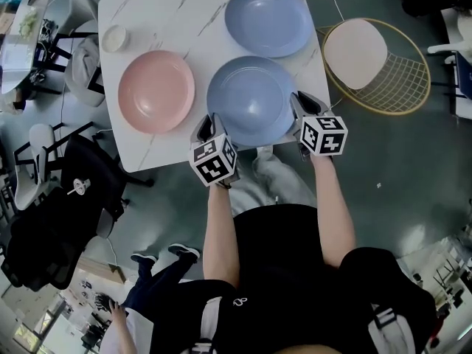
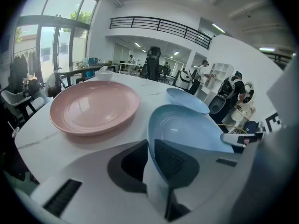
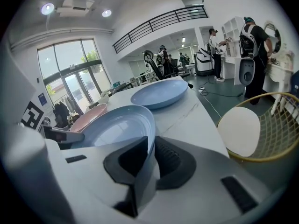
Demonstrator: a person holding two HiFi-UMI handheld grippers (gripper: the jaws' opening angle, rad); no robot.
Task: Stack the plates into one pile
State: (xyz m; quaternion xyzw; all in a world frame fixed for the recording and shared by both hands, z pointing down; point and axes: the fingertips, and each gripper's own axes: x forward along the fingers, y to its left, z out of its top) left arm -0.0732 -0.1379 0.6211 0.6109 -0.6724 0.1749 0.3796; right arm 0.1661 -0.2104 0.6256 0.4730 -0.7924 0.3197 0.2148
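From the head view, a white marble table [image 1: 147, 6] carries three plates: a pink plate [image 1: 156, 91] on the left, a far blue plate [image 1: 268, 21] at the back right and a near blue plate [image 1: 251, 98] at the front edge, each apart from the others. A small white bowl [image 1: 115, 38] sits behind the pink plate, and a wire chair [image 1: 376, 65] stands just right of the table. The left gripper [image 1: 209, 127] meets the near blue plate's left front rim and the right gripper [image 1: 302, 109] meets its right rim. In the left gripper view, the left gripper [image 2: 150, 160] has its jaws clamped narrowly on the rim of the near blue plate [image 2: 187, 129], with the pink plate [image 2: 93, 107] to the left and the far blue plate [image 2: 187, 99] behind. In the right gripper view, the right gripper [image 3: 150, 160] likewise pinches the rim of the near blue plate [image 3: 117, 125], which rises between its pads; the far blue plate [image 3: 159, 93] lies beyond, the pink plate [image 3: 88, 116] peeks out at the left, and the wire chair [image 3: 261, 129] is off to the right
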